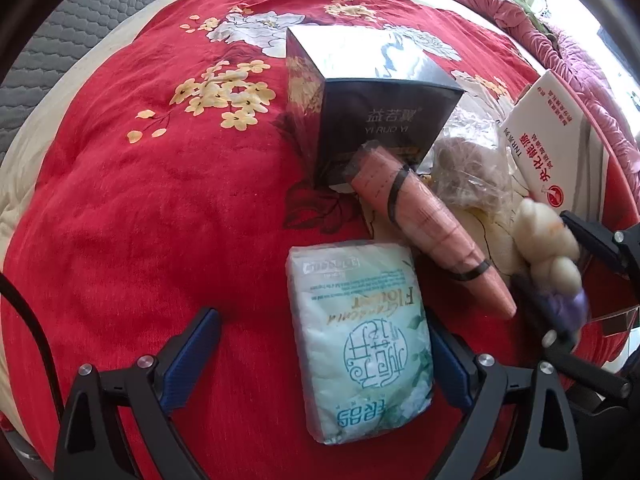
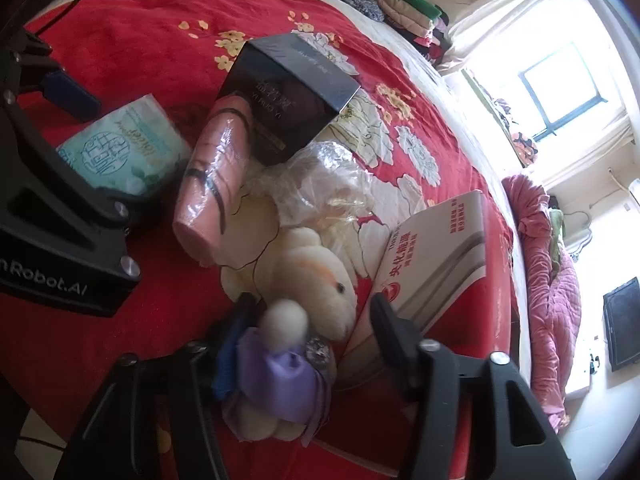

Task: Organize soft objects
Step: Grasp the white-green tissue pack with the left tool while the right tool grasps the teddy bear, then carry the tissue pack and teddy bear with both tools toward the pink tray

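1. Red floral blanket (image 1: 160, 208) is covering the bed, carrying all items.
2. Dark box (image 1: 376, 112) is standing mid-blanket; white carton (image 2: 436, 248) is lying to its right.
3. Pink wrapped roll (image 1: 432, 224) is leaning against the box.
4. Tissue pack (image 1: 360, 336) is lying between the jaws of the left gripper (image 1: 324, 344), which are gaping wide, untouched.
5. Plush toy (image 2: 308, 292) is sitting within the right gripper (image 2: 316, 316); jaws are spread, contact unclear.
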A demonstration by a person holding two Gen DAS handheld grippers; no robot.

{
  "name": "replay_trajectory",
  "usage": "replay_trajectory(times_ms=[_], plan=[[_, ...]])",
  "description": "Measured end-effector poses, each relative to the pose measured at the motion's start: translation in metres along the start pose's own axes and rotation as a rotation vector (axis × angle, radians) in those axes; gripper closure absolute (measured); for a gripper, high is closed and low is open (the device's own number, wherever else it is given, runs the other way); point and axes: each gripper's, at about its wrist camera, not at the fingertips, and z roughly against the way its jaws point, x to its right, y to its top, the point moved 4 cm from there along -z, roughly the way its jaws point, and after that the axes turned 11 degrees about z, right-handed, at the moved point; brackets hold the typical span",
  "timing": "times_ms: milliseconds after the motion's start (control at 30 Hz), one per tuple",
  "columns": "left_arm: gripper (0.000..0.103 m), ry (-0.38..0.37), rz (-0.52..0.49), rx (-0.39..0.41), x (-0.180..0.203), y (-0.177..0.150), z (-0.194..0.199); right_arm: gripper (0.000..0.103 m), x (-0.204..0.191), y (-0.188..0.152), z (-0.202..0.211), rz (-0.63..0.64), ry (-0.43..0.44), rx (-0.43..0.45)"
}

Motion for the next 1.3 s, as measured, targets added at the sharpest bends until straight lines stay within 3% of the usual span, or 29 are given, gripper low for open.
replay_trajectory(times_ms=[267, 367, 500, 600, 867, 1300], plan=[[0.011, -0.007, 0.005, 0.001, -0.003, -0.001, 0.002, 0.061, 0.013, 0.001, 0.009, -0.085, 0.078, 0.04], [0.021, -0.004, 0.013, 0.004, -0.006, 0.0, 0.004, 0.061, 0.021, 0.001, 0.015, -0.151, 0.142, 0.063], [0.042, -0.009, 0.039, 0.022, -0.015, 0.002, 0.009, 0.061, 0.026, 0.001, 0.023, -0.217, 0.197, 0.089], [0.051, -0.025, 0.069, 0.029, -0.022, 0.004, 0.013, 0.061, 0.028, 0.0, 0.028, -0.262, 0.233, 0.107], [0.053, -0.047, 0.094, 0.046, -0.028, 0.006, 0.023, 0.061, 0.035, -0.004, 0.043, -0.36, 0.296, 0.15], [0.053, -0.039, 0.032, 0.145, -0.012, 0.007, 0.071, 0.061, 0.054, -0.012, 0.061, -0.445, 0.331, 0.198]])
